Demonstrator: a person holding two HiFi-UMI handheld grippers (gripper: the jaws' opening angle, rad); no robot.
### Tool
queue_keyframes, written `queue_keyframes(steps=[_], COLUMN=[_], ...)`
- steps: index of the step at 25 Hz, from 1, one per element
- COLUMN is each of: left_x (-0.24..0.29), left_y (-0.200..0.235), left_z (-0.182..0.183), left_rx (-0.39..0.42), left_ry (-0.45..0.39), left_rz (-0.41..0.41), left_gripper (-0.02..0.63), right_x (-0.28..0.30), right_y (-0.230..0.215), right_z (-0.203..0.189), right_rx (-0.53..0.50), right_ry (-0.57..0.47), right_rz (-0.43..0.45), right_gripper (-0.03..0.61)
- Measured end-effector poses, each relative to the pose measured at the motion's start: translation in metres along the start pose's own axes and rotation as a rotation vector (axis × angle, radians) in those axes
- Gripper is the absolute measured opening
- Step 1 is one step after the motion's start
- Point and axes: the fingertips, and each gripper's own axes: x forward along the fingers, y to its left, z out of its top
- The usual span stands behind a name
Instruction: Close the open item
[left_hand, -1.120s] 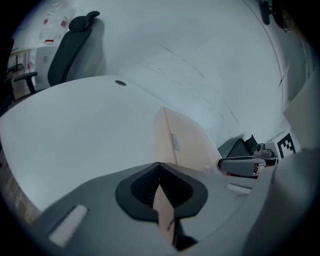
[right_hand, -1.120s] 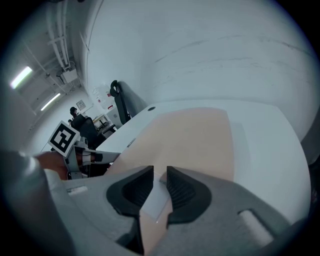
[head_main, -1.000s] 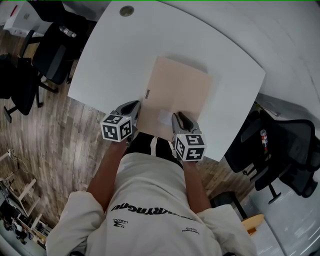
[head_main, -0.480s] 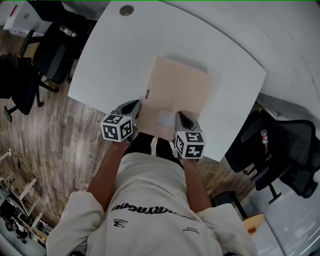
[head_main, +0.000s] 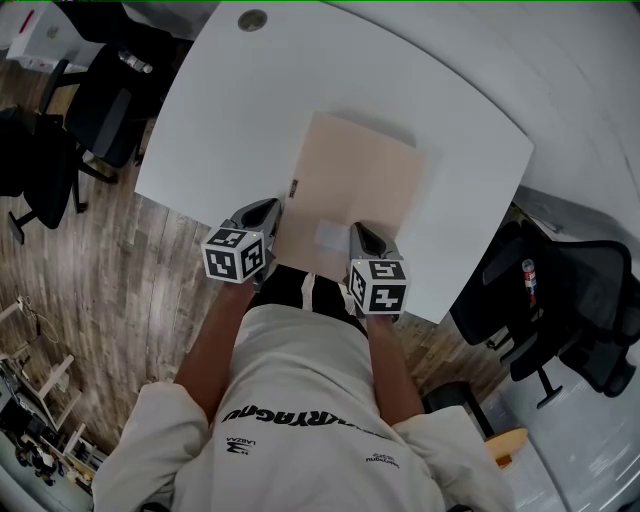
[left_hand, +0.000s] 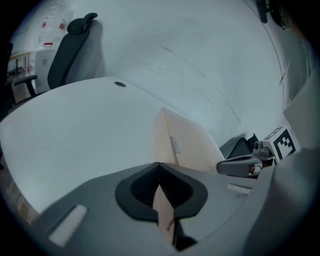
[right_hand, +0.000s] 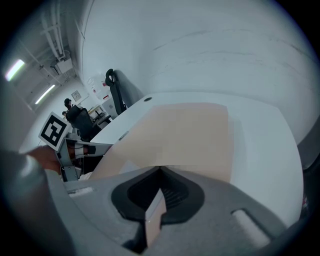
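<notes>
the beige folder (head_main: 355, 190) lies on the white counter (head_main: 230, 110), on its near half, with its long side running away from the person and its near edge close to the counter's near rim. from the head view it looks almost flat, and a narrow shadow runs along its far edge. a pale label (head_main: 330, 235) sits on its upper face near the near edge, and a small dark tab (head_main: 293, 187) shows at its left edge.

the left tool (head_main: 272, 212) meets the folder at its near left corner. in the left gripper view its jaws are pressed onto a thin beige sheet edge that stands between them (left_hand: 161, 192), and the rest of the folder (left_hand: 192, 145) stretches away beyond. the right tool (head_main: 358, 235) meets the near edge just to the right of the label. in the right gripper view its jaws likewise pinch a thin beige edge (right_hand: 159, 197), with the broad face of the folder (right_hand: 185, 135) ahead.

the two tools are near each other, each with its marker cube towards the person. a round grey grommet (head_main: 253, 20) sits at the counter's far left. black office chairs stand on the wood floor (head_main: 130, 290), one to the left (head_main: 110, 110) and one to the right (head_main: 570, 300).
</notes>
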Motion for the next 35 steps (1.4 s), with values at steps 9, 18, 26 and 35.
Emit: queue_keyframes(steps=[9,18,26,35], left_x=[0.000,-0.005,-0.016,-0.034], left_y=[-0.001,-0.003,-0.008,-0.026], left_z=[0.002,0.006,0.014,0.022], left_rx=[0.005,0.009,0.033,0.062], left_ry=[-0.007,-0.023,-0.057,-0.106], left_rz=[0.011,0.032,0.066,0.071], left_gripper=[-0.003,-0.002,-0.002,-0.002], right_x=[-0.004,-0.012,-0.024,-0.047], right_y=[0.000,0.005,0.011,0.009], right_z=[0.002,0.008,0.021,0.032], right_rx=[0.037,-0.015,-0.034,-0.053], right_ry=[-0.013,-0.031,-0.087,-0.166], right_rz=[0.041,0.038,0.052,0.043], right_gripper=[-0.003,-0.003,-0.003,-0.003])
